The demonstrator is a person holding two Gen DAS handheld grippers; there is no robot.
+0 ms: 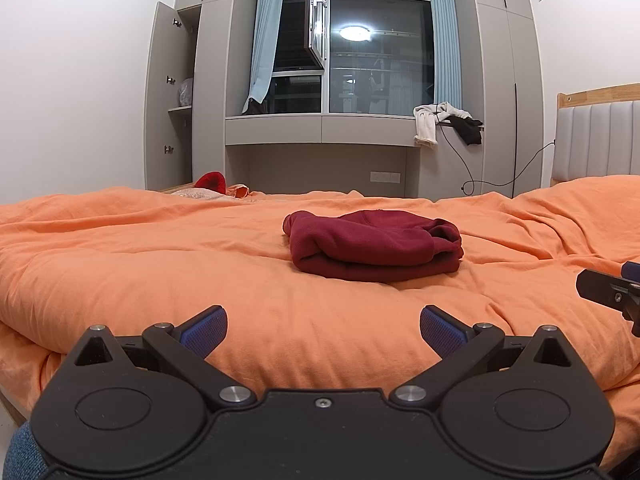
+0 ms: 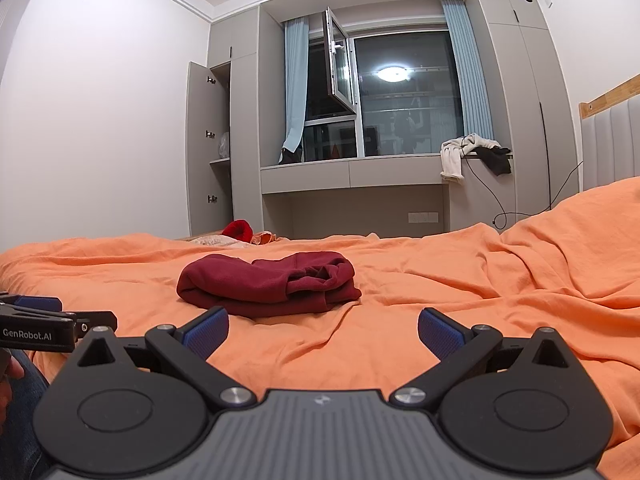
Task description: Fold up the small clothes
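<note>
Left gripper [image 1: 323, 330] nearest, jaws spread wide, holding nothing, low over the near edge of the orange duvet [image 1: 120, 264]. Right gripper [image 2: 323, 330] likewise spread and empty, just beside it. Maroon garment [image 1: 374, 245] lies mid-bed, apart from both, already in a folded bundle. Fold looks about done; next likely needs tidying the loose right-hand edge or fetching another piece.

White walls [image 1: 80, 80], grey wardrobes [image 1: 504, 80], dark window [image 1: 380, 56], blue curtains [image 1: 444, 40].
</note>
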